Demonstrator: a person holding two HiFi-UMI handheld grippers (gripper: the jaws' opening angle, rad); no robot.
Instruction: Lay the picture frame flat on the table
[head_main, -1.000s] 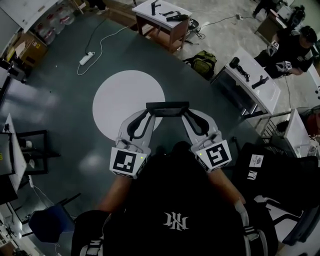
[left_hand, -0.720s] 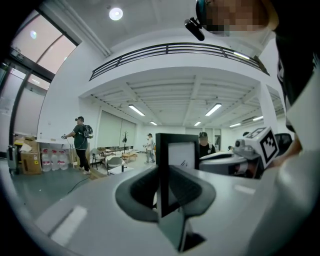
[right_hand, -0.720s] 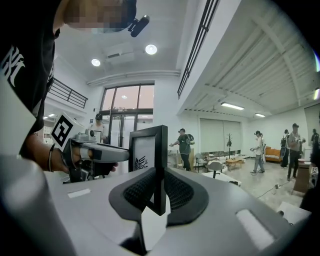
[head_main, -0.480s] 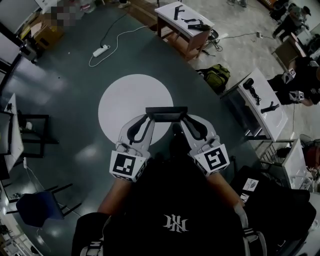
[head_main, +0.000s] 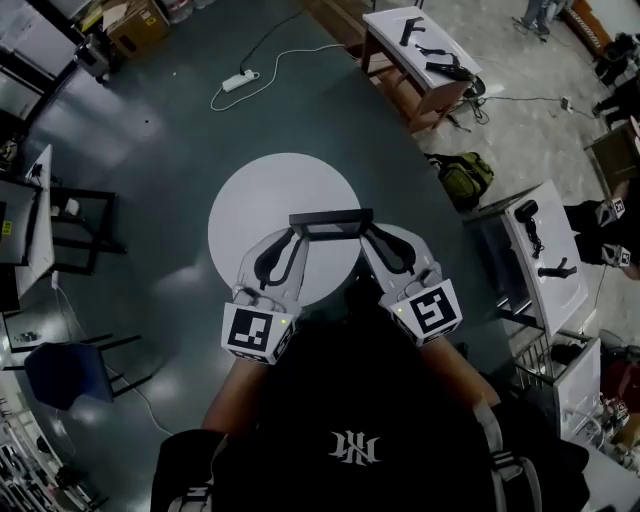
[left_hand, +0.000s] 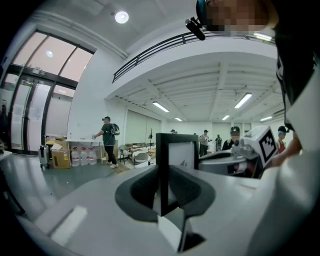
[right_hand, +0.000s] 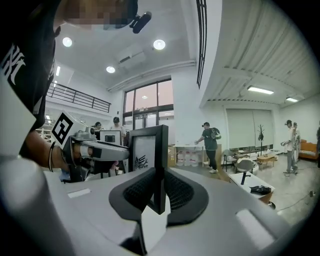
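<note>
Above the floor's (head_main: 150, 150) white circle (head_main: 250, 200), the frame (head_main: 331, 222) stood upright in the air between both tools. The left gripper (head_main: 299, 233) was clamped on its left edge, the right gripper (head_main: 366, 231) on its right edge. Its print bore a small dark emblem, too small to read; the person's black shirt (head_main: 350, 390) carried a white emblem.

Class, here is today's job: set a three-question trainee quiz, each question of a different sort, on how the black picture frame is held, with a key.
1. True or false: the black rectangular picture frame lies flat on the round white table.
2. Which is shut on the frame? A: the left gripper alone. B: the right gripper alone. C: both.
3. Fill in: each gripper clamps one side ____ of the frame.
Key: 1 false; 2 C; 3 edge.
</note>
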